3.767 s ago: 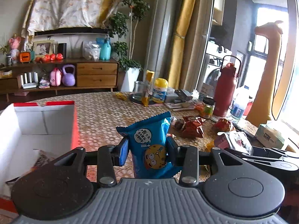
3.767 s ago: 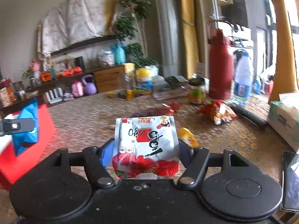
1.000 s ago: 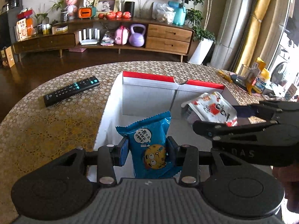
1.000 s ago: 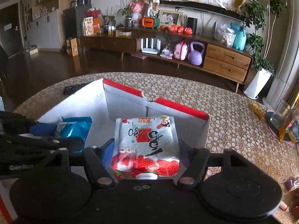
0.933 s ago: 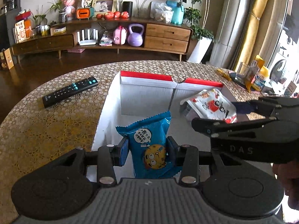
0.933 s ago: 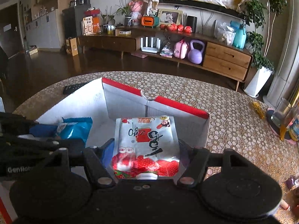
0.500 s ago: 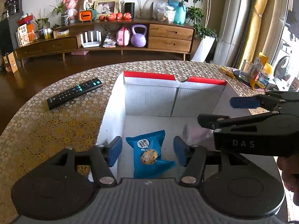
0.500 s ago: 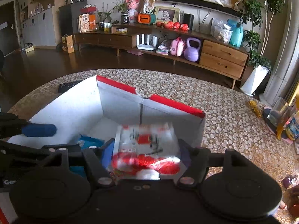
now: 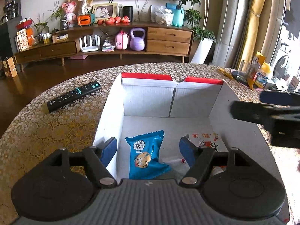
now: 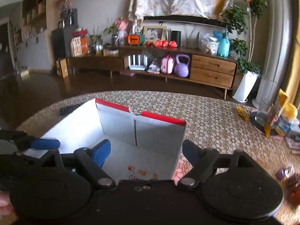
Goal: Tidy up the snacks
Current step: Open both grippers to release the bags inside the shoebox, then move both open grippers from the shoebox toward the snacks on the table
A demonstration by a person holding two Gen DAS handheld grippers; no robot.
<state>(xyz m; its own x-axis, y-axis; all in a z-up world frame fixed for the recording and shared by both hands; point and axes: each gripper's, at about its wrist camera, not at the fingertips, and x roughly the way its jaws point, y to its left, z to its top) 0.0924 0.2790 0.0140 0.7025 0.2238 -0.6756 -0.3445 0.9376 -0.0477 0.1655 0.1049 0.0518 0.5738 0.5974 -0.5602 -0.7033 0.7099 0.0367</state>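
A white cardboard box with a red rim (image 9: 150, 101) stands on the round table. A blue cookie packet (image 9: 145, 159) lies flat on its floor, and a white strawberry snack packet (image 9: 206, 140) lies to its right. My left gripper (image 9: 148, 150) is open and empty above the blue packet. My right gripper (image 10: 146, 153) is open and empty over the box (image 10: 116, 118); only the top of the white packet (image 10: 140, 174) shows below it. The right gripper also shows in the left wrist view (image 9: 266, 108).
A black remote (image 9: 73, 95) lies on the table left of the box. A glass, bottles and small items (image 10: 277, 120) stand at the table's right side, with red wrapped snacks (image 10: 292, 183) near the right edge. A sideboard stands beyond the table.
Both grippers opened and let go of their packets, which dropped onto the box floor. Both grippers have since lifted slightly, the right one drawing back to the right.
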